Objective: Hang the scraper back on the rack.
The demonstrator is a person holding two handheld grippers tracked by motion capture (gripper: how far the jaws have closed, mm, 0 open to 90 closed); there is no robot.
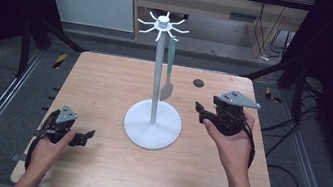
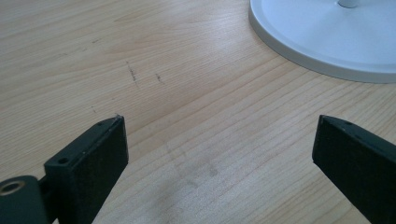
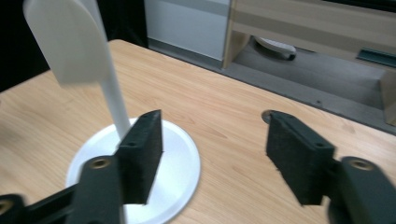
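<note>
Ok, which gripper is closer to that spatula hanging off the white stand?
Right. The right gripper is raised just right of the hanging spatula, jaws open toward it. The left gripper sits low on the table, left of the stand's base.

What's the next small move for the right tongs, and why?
Probably ease the right tongs left and up toward the spatula hanging from the stand. They are open and empty, beside the stand's base, while the left tongs sit low on the table.
</note>
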